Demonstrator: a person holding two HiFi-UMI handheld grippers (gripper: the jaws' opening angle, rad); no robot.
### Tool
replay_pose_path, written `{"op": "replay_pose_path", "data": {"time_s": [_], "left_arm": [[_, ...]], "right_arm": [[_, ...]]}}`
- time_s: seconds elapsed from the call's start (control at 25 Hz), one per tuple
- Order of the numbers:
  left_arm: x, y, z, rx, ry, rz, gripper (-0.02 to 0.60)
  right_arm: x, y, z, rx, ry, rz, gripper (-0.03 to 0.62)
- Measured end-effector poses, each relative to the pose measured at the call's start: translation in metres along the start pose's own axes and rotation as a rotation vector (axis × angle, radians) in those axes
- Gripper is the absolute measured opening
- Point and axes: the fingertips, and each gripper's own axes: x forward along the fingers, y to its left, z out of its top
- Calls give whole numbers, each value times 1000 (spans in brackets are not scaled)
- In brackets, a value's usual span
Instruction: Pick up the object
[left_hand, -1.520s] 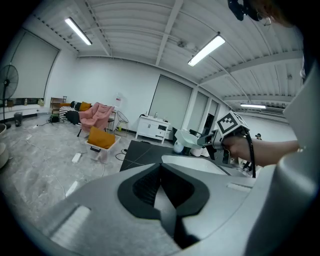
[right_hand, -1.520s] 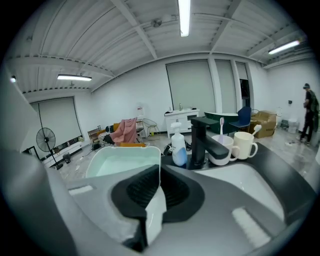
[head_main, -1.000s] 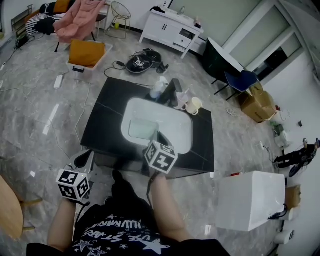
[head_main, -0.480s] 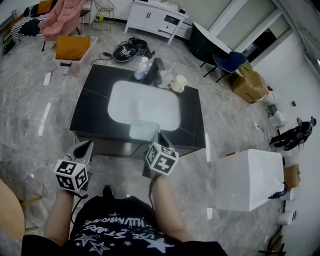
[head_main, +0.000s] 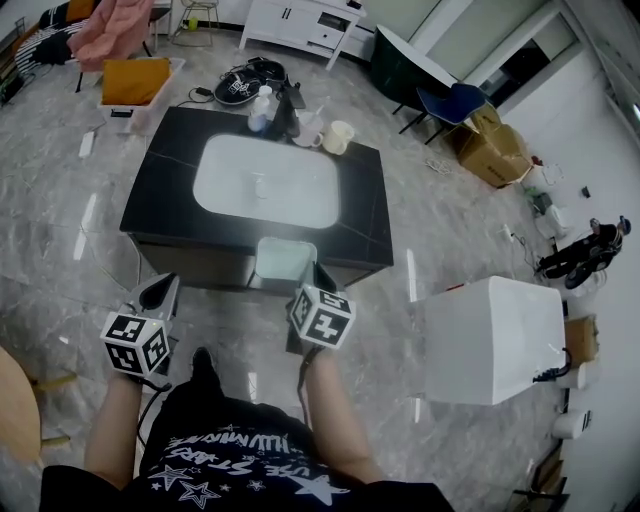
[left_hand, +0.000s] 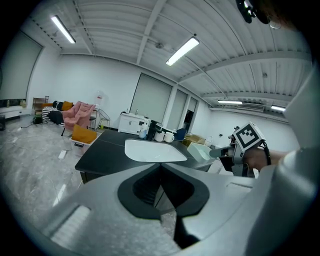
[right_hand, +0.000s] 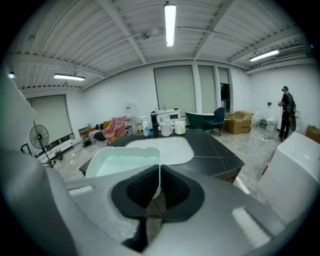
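Observation:
A pale green plastic container (head_main: 285, 259) hangs in the air just past the front edge of the black table (head_main: 160, 215). My right gripper (head_main: 314, 274) is shut on its near rim. In the right gripper view the thin rim of the container (right_hand: 125, 167) runs straight between the dark pads (right_hand: 137, 192) of my right gripper (right_hand: 159, 186). My left gripper (head_main: 163, 292) is off to the left over the floor, apart from the container. Its jaws meet in the left gripper view (left_hand: 161, 172) with nothing between them. The container (left_hand: 200, 151) also shows there at the right.
A white oval mat (head_main: 265, 180) lies on the table, with a bottle (head_main: 260, 108) and a cream jug (head_main: 336, 136) at its far edge. A white box (head_main: 490, 340) stands on the floor to the right. Cables, a cabinet and chairs lie beyond. A person (right_hand: 286, 112) stands far right.
The table has slid away from me in the head view. The green container has come off the white mat and past the table's front edge, held in my right gripper. Both grippers have drawn back.

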Motion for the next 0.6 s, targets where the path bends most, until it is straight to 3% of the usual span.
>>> {"op": "replay_pose_path", "data": {"time_s": [0.6], "left_arm": [[-49, -71, -43, -1, -4, 53, 9]], "right_arm": [[-59, -36, -45, 3, 9, 65, 11]]}}
